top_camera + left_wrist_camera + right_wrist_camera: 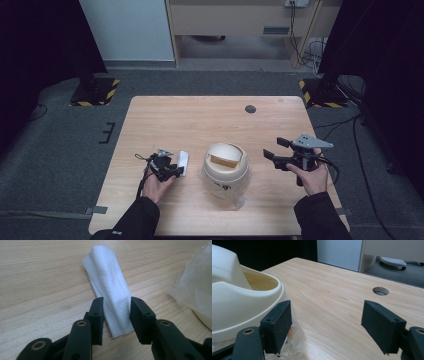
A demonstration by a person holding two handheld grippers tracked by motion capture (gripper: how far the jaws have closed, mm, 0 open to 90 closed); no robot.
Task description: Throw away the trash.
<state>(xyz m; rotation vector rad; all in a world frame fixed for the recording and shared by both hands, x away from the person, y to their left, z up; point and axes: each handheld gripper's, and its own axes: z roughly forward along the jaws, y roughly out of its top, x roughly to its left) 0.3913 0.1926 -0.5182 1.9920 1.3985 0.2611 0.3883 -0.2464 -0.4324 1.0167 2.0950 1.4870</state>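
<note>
A person's left gripper [115,315] is straddling a folded white cloth [110,287] lying on the wooden table [210,120], its jaws at the cloth's edges, left of a cream bin [225,167]. The right gripper [274,149] is hovering, jaws wide apart and empty, beside the bin.

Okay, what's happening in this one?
A person works at a wooden table with a tool in each hand. The left tool has its jaws on either side of a folded white tissue lying flat, apparently pinching it. The right tool is open beside a cream swing-lid bin with a plastic liner.
</note>
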